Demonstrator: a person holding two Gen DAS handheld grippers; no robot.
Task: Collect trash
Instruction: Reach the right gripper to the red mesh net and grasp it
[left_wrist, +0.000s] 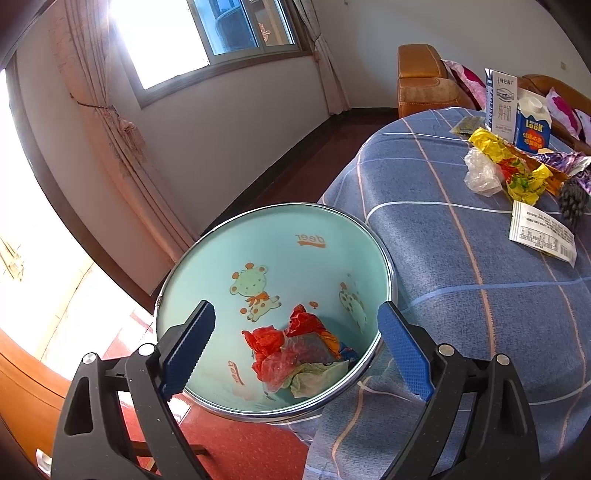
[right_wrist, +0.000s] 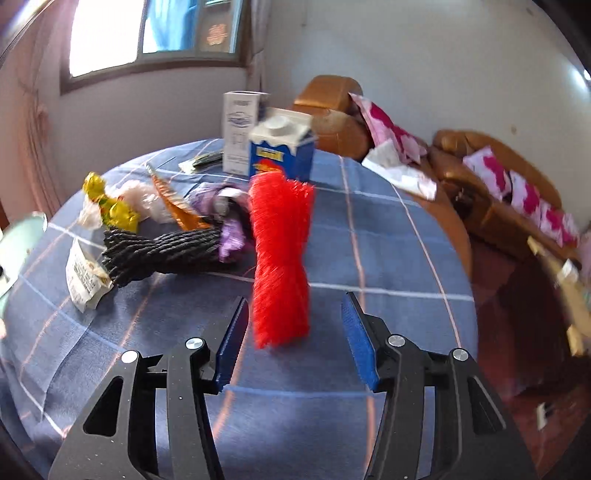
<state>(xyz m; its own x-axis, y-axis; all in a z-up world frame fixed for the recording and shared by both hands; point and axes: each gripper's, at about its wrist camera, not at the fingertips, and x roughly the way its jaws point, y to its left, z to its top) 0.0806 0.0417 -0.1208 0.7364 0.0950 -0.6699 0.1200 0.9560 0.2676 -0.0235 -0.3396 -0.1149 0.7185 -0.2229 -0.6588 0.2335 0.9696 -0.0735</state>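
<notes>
If the right gripper (right_wrist: 293, 339), half open with nothing held, shuts early, the red bundle (right_wrist: 280, 258) may slip; left gripper (left_wrist: 295, 350) hangs wide, empty, over the bin (left_wrist: 207, 266).

Mint bin (left_wrist: 280, 266) part-filled; red bundle (right_wrist: 280, 258) on table among wrappers (right_wrist: 110, 210).
</notes>
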